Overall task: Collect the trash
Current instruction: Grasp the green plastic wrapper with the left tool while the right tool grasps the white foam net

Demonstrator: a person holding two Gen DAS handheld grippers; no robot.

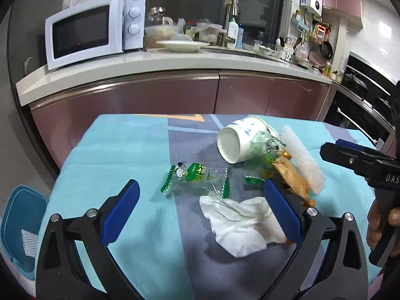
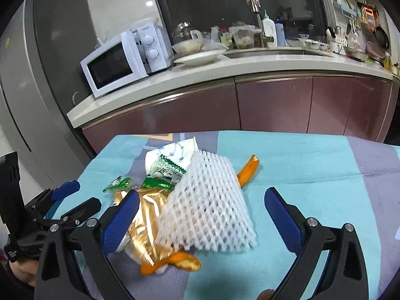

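Nearest in the left wrist view, the left tool (image 1: pixel 201 195) hangs over the near half of the bench (image 1: pixel 105 170) with its blue-padded fingers spread wide and nothing between them. Just beyond its fingertips, toward the right-hand finger, a crumpled white tissue (image 1: pixel 243 223) lies on the grey stripe of the bench cloth. A little farther in, near the middle of the bench, sit torn green candy wrappers (image 1: pixel 190 175), one printed with a small cartoon dog.

The right tool (image 2: pixel 202 200) likewise stands wide apart, gripping nothing, above the trash heap. Between its fingers lies a white foam fruit net (image 2: pixel 207 202), resting partly on a gold foil wrapper (image 2: pixel 145 215) that touches the left-hand finger. Orange peel (image 2: pixel 185 263) pokes out from under the near edge of the net, and another strip of peel (image 2: pixel 248 171) shows just past its far side.

Behind the heap, toward the far edge of the bench, a white paper cup (image 1: pixel 238 141) lies tipped on its side, its mouth turned to the left, with a clear green-edged wrapper draped against it.

Off the left edge of the bench, low down, stands a blue bin (image 1: pixel 21 222). Farthest back, a white microwave (image 1: pixel 95 28) sits on the kitchen counter.
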